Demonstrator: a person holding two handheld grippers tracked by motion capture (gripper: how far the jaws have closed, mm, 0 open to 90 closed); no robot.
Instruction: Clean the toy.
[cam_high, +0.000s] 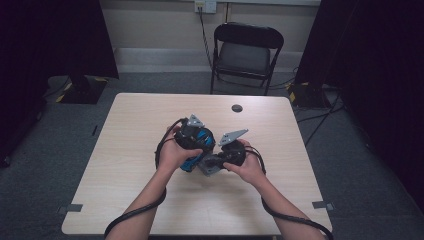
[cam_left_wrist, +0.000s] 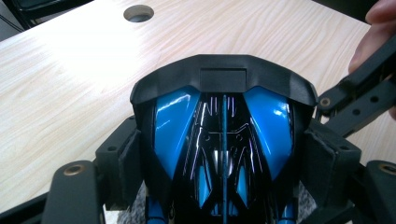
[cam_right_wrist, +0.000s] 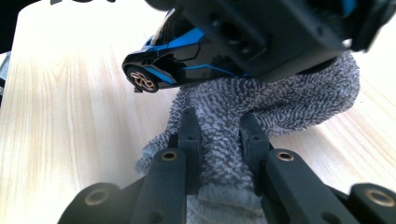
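While my left gripper clamps the glossy blue-and-black toy car across its body, pads pressing both flanks, my right gripper has its jaws pinched narrow on a fold of the grey terry cloth just under the car. Both sit above the middle of the pale wooden table, hands close together. My worry is the car's slick shell: if I rub or tug the cloth hard, the car could twist or squirt out of the pads and drop onto the tabletop. The cloth fold is thin, so it may slip free of the right jaws mid-stroke. With the grippers so near one another, a careless wipe could also knock them together.
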